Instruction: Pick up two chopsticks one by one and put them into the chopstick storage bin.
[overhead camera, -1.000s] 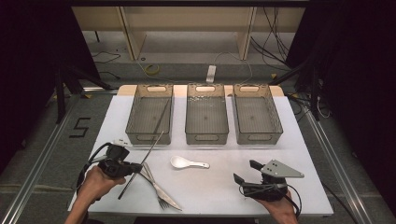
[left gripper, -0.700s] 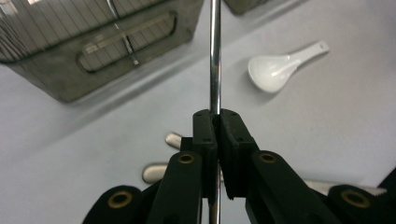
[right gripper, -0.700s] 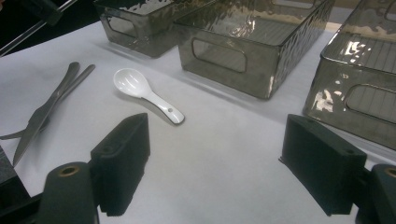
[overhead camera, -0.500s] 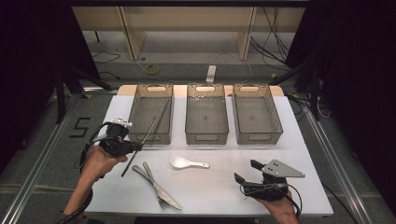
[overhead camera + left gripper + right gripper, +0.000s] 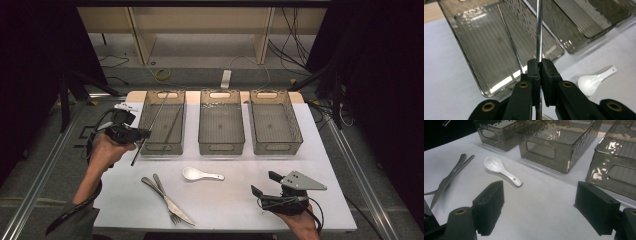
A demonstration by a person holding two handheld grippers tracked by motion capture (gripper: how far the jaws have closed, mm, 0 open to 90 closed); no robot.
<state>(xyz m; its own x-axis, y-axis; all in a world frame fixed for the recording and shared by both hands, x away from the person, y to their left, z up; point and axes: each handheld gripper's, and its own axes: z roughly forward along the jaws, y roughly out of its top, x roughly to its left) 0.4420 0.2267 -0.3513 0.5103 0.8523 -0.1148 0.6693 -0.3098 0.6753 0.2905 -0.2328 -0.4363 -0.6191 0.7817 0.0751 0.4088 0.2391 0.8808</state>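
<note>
Nearest the table's front edge, toward its right corner, the right gripper (image 5: 262,184) rests low over the white surface (image 5: 235,200), its jaws spread wide with only bare surface between them. Left of it, a knife (image 5: 167,197) and a fork (image 5: 159,194) lie crossed near the front edge, and a white ceramic spoon (image 5: 200,174) lies at mid-table just beyond them. Farther back, at the left edge, the left gripper (image 5: 146,134) is raised off the surface, its pads (image 5: 534,72) pressed together on a thin metal chopstick (image 5: 539,30) that slants over the near rim of the left bin (image 5: 162,148). A second chopstick (image 5: 510,41) leans inside that bin. The middle bin (image 5: 221,145) and right bin (image 5: 276,145) line the far edge beside it.
</note>
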